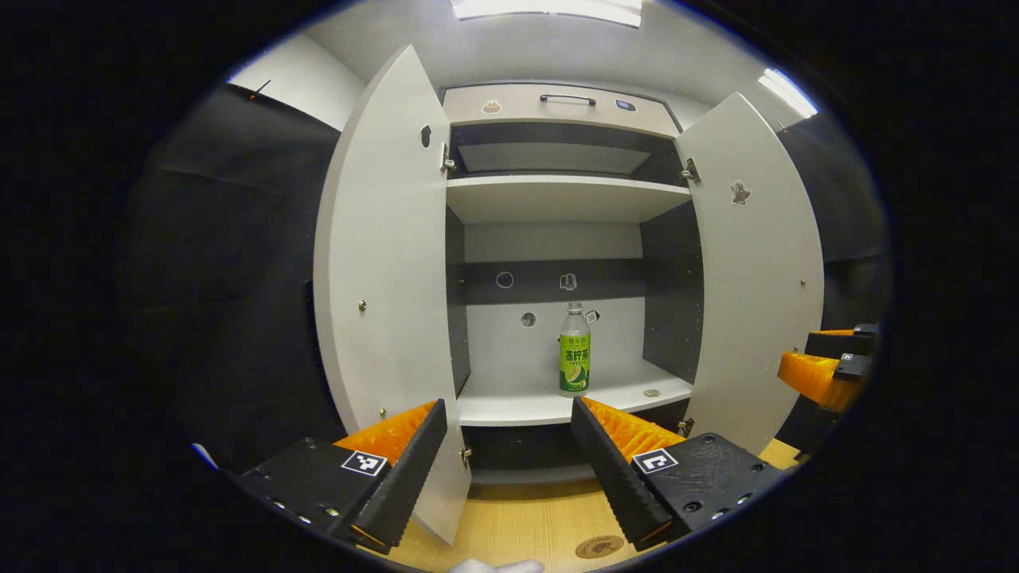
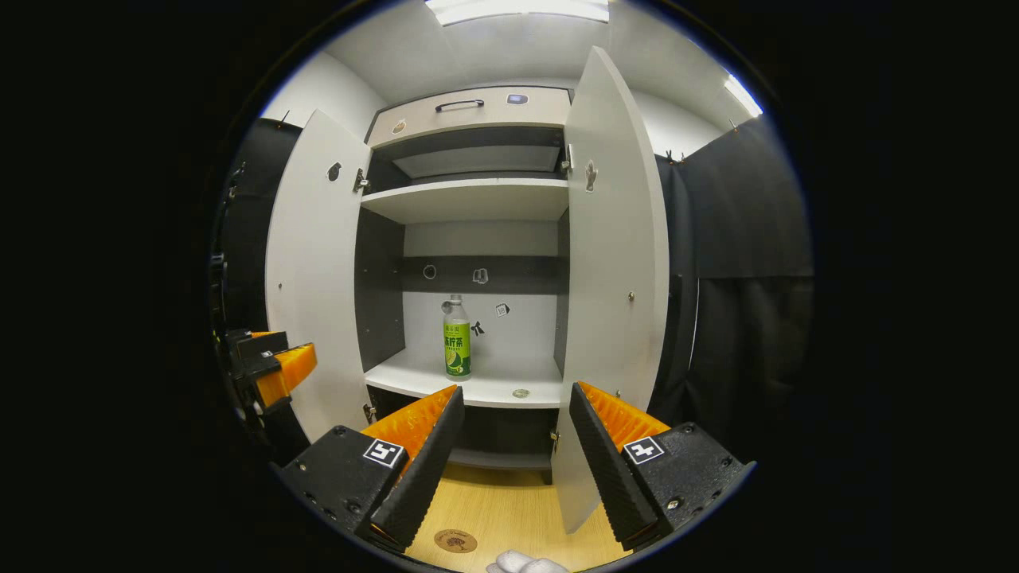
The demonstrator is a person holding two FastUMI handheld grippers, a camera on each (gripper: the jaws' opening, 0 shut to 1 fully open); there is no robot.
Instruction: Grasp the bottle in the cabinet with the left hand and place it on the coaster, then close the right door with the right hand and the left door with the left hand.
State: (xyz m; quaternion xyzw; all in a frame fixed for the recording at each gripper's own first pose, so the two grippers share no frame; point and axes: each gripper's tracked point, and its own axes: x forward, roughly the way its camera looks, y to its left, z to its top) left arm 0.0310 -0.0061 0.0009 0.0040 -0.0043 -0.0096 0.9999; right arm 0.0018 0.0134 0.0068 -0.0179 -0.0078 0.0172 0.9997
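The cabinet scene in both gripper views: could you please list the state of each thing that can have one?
Left door: wide open.
Right door: wide open.
Bottle: upright on the lower shelf, capped, ungrasped.
Coaster: bare on the wooden table.
Top drawer: shut.
Left gripper: open, holding nothing.
Right gripper: open, holding nothing.

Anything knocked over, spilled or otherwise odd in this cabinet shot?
Nothing stands out. The bottle stands upright on the lower shelf, both doors hang open, and the coaster lies flat on the table. Both grippers are open.
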